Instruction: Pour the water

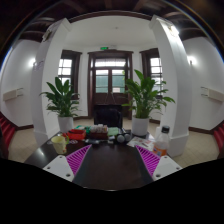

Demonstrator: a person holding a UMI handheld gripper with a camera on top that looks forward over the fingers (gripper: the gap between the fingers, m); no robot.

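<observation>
The hand-held gripper (112,163) is held wide, its two fingers spread with nothing between them, their magenta pads (77,158) facing each other over the near part of a dark counter (108,170). Beyond the counter stands a large hall with white columns (55,75), a wooden double door (109,82) at the far wall, and two tall potted plants (146,98), one on either side of it. A dark chair back (108,117) shows at the counter's far edge. Along that far edge, well beyond the fingers, lies a row of small things: a red bowl-like item (75,134), a yellow-green object (59,145) to the left, and a pale bottle-like container (163,140) to the right; which of them holds the water I cannot tell. Judging by the open fingers and the distance, the task seems to be at its approach step, nothing grasped yet. The next move calls for choosing the water vessel, moving forward to it, and squaring the fingers around its body before closing. A green sign above the door is too small to read, and no labels are legible
</observation>
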